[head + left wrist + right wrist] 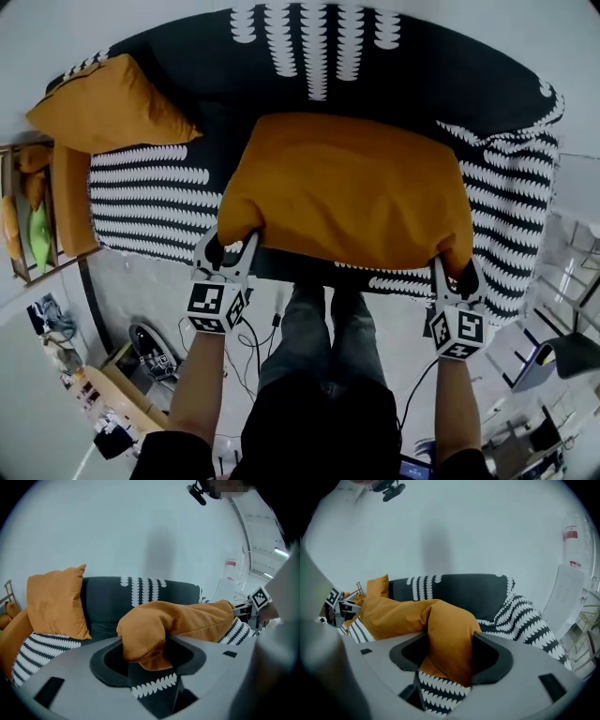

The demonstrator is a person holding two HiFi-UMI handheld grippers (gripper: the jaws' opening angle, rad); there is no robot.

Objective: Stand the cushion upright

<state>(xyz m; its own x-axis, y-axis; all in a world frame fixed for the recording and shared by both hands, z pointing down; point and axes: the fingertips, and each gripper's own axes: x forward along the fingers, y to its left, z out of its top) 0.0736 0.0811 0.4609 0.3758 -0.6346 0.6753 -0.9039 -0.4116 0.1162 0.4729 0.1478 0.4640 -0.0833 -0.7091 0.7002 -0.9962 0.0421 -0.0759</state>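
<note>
The person's forearms reached out side by side from 6 o'clock in the head view. Each hand carried a gripper pitched downward with its marker cube facing up. The left gripper [228, 246] had its fingers [205, 255] clenched on the near left corner of the orange cushion [347, 187]. The right gripper [457, 272] was clamped on the near right corner. In each gripper view a wad of orange fabric sat bunched between the fingers.

The cushion hung between the two grips, lying roughly flat and sagging a little. It sat over the front of the sofa [422, 84] seat, at the middle of the head view. Whether its far edge touched the seat could not be told.

To do the step well, both corners would probably need to rise evenly. The far edge could then swing down against the dark backrest at 12 o'clock. Letting go would be safest only once the cushion leaned there.

A black-and-white patterned throw [141, 197] covered the seat. A second orange cushion [112, 103] stood propped at 10 o'clock.
</note>
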